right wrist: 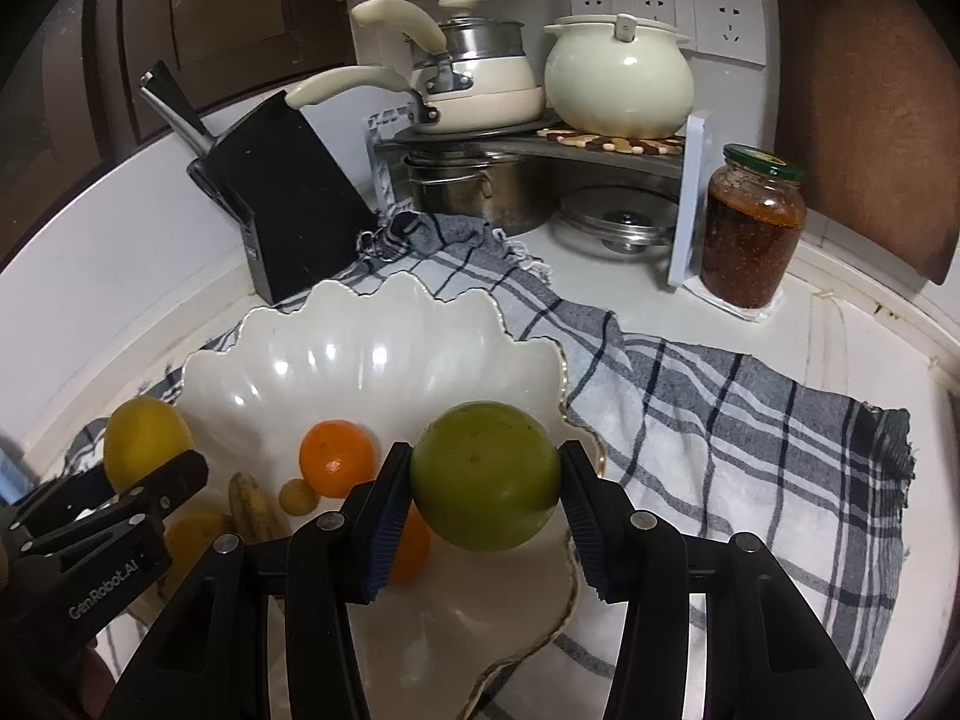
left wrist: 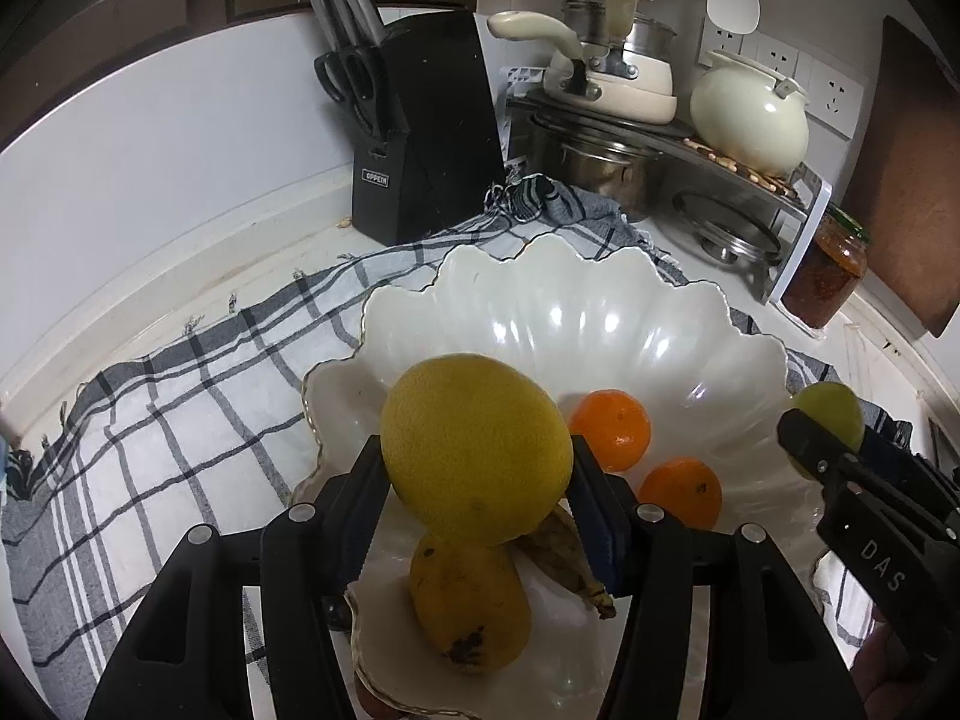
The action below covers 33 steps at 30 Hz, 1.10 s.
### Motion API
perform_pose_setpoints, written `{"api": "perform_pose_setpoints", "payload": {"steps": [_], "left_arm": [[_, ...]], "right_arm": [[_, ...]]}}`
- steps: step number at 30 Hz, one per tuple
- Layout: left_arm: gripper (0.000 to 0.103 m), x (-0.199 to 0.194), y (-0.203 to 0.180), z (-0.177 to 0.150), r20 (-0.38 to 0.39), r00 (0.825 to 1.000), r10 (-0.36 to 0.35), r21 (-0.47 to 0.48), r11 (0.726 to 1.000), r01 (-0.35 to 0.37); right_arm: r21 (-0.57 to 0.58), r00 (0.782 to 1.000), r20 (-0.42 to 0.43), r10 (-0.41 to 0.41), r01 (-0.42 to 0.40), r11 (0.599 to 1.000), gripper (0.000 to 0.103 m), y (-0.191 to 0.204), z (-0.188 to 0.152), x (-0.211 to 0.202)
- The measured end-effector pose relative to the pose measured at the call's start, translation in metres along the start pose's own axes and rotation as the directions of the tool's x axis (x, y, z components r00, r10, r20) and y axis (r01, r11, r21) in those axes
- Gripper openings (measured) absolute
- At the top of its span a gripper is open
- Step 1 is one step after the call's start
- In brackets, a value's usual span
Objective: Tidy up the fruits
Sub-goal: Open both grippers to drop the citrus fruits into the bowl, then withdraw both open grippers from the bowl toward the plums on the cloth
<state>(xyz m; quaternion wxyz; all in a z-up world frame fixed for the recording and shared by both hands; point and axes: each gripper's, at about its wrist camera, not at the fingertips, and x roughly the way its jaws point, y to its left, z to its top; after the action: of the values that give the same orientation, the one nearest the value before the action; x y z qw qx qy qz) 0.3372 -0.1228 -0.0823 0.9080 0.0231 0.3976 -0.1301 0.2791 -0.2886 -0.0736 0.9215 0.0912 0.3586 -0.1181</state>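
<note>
My left gripper (left wrist: pixel 477 480) is shut on a large yellow citrus fruit (left wrist: pixel 474 447) and holds it above the white scalloped bowl (left wrist: pixel 570 312). In the bowl lie two oranges (left wrist: pixel 611 429), a yellow mango (left wrist: pixel 471 606) and a brownish banana (left wrist: pixel 570 558). My right gripper (right wrist: pixel 485 492) is shut on a green round fruit (right wrist: pixel 486 474) over the bowl's right rim (right wrist: pixel 564 372). The right wrist view shows an orange (right wrist: pixel 335 456), a small yellow fruit (right wrist: pixel 298 495), the banana (right wrist: pixel 252 504) and the left gripper's citrus (right wrist: pixel 147 441). The green fruit shows at the right of the left wrist view (left wrist: pixel 831 411).
The bowl stands on a checked cloth (right wrist: pixel 720 420) on a white counter. Behind it are a black knife block (left wrist: pixel 414 138), a metal rack with cream pots (right wrist: pixel 618 81) and steel pans, and a jar of red sauce (right wrist: pixel 750 228). A brown board leans at the far right.
</note>
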Motion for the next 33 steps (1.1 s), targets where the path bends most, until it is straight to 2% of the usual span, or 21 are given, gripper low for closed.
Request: {"api": "perform_pose_setpoints", "payload": {"steps": [1,2,3,4,6,8,14,20,33], "left_arm": [[0.061,-0.002,0.0,0.0,0.015,1.0,0.007,0.005,1.0,-0.007],[0.07,-0.005,0.0,0.001,0.027,0.999,0.017,0.008,1.0,-0.017],[0.077,-0.008,0.0,0.001,0.04,0.999,0.027,0.011,1.0,-0.027],[0.079,-0.013,0.0,0.002,0.054,0.998,0.034,0.013,0.999,-0.035],[0.08,-0.019,0.0,0.003,0.066,0.997,0.032,0.016,0.999,-0.033],[0.084,-0.025,0.0,0.004,0.076,0.996,0.037,0.019,0.999,-0.039],[0.096,-0.048,0.005,0.005,0.116,0.992,0.051,0.005,0.999,-0.052],[0.101,-0.074,0.018,0.001,0.143,0.987,0.074,-0.009,0.997,-0.073],[0.102,-0.132,0.049,-0.023,0.188,0.976,0.108,-0.05,0.994,-0.1]], "right_arm": [[0.004,1.0,-0.001,-0.008,0.008,1.0,0.05,-0.001,0.0,0.0],[0.008,1.0,-0.002,-0.009,0.009,1.0,0.052,-0.001,0.0,0.0],[0.014,1.0,0.002,-0.011,0.011,1.0,0.061,-0.003,0.0,-0.001],[0.02,1.0,0.01,-0.021,0.021,1.0,0.066,-0.004,0.001,-0.003],[0.036,0.998,0.035,-0.044,0.042,0.998,0.086,-0.005,0.003,-0.01],[0.046,0.996,0.066,-0.063,0.06,0.997,0.091,-0.007,0.005,-0.018],[0.05,0.99,0.114,-0.085,0.08,0.996,0.094,-0.003,0.011,-0.042],[0.033,0.987,0.141,-0.072,0.068,0.997,0.095,0.012,0.008,-0.067],[-0.019,0.984,0.177,-0.031,0.035,0.999,0.095,0.048,-0.012,-0.118]]}}
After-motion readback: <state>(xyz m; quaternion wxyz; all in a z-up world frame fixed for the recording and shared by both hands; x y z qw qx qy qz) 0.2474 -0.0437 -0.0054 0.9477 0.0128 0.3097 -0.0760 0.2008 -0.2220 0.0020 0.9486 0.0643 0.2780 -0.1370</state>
